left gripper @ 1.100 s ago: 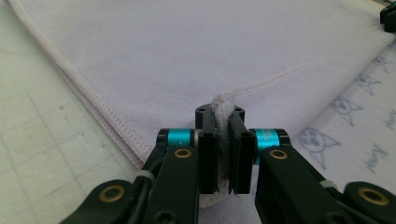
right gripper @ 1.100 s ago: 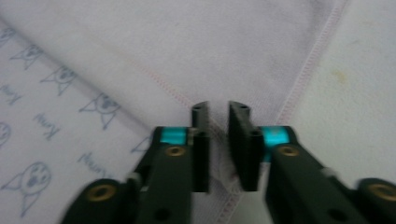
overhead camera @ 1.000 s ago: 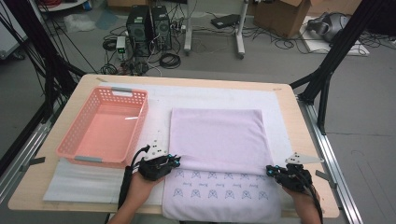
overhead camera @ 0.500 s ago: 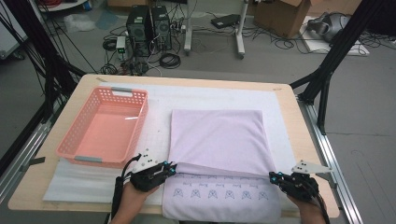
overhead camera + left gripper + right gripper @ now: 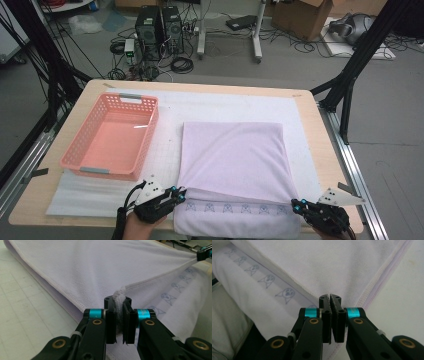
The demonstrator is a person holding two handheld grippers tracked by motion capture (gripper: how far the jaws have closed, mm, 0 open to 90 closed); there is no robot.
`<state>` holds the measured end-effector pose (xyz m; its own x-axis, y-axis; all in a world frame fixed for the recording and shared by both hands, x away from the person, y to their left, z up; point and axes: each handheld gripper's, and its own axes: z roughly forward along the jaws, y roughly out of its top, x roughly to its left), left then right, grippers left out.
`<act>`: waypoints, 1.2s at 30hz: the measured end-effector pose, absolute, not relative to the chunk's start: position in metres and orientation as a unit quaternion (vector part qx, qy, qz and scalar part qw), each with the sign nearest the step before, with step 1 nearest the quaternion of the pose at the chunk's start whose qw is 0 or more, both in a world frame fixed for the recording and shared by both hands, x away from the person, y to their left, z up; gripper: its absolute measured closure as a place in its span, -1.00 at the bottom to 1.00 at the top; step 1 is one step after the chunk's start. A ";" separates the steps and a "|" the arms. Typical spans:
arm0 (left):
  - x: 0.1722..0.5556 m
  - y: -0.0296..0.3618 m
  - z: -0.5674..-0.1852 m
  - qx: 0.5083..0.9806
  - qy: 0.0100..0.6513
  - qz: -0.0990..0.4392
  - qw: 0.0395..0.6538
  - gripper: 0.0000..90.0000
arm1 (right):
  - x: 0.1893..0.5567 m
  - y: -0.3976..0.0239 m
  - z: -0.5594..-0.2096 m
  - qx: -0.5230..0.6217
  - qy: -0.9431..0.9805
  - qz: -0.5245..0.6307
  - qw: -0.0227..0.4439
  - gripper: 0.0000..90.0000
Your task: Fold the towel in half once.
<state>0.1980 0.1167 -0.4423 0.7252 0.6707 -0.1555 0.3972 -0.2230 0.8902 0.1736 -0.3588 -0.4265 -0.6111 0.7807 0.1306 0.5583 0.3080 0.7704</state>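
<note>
At about nine o'clock on the bench stands a pink basket, perforated walls, nothing in it — it rests on a white mat that covers most of the bench top. Just beside the basket, toward three o'clock, lies a lilac towel, folded over itself so that the upper layer covers all but a strip at six o'clock, where a row of small printed cat faces runs along the lower layer.

At the towel's seven-o'clock corner sits the left gripper, held in a hand coming in from the bottom edge. In the left gripper view its jaws are closed tight on a bunched bit of the upper layer's hemmed edge, the cloth squeezed between the pads and poking out above them; the hem runs taut from there toward two o'clock.

At the five-o'clock corner is the right gripper, a grey three-cornered plate on top of it. In the right gripper view the jaws are pressed together on the top layer's corner — the hem disappears between the pads at twelve o'clock of the gripper.
</note>
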 end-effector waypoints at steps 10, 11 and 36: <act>0.170 0.119 -0.442 0.768 0.352 0.134 0.518 0.85 | 0.147 -0.358 -0.425 0.414 0.800 0.415 0.131 0.95; 0.167 0.119 -0.442 0.768 0.351 0.134 0.518 0.85 | 0.145 -0.358 -0.425 0.412 0.800 0.415 0.132 0.95; 0.154 0.133 -0.439 0.746 0.381 0.102 0.537 0.02 | 0.118 -0.361 -0.425 0.439 0.787 0.417 0.113 0.36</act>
<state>0.1538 0.1333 -0.4385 0.6895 0.6770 -0.2573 0.4590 -0.1336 0.8783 0.1183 -0.3614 -0.4248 -0.5884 0.7865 0.1879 0.5973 0.2660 0.7567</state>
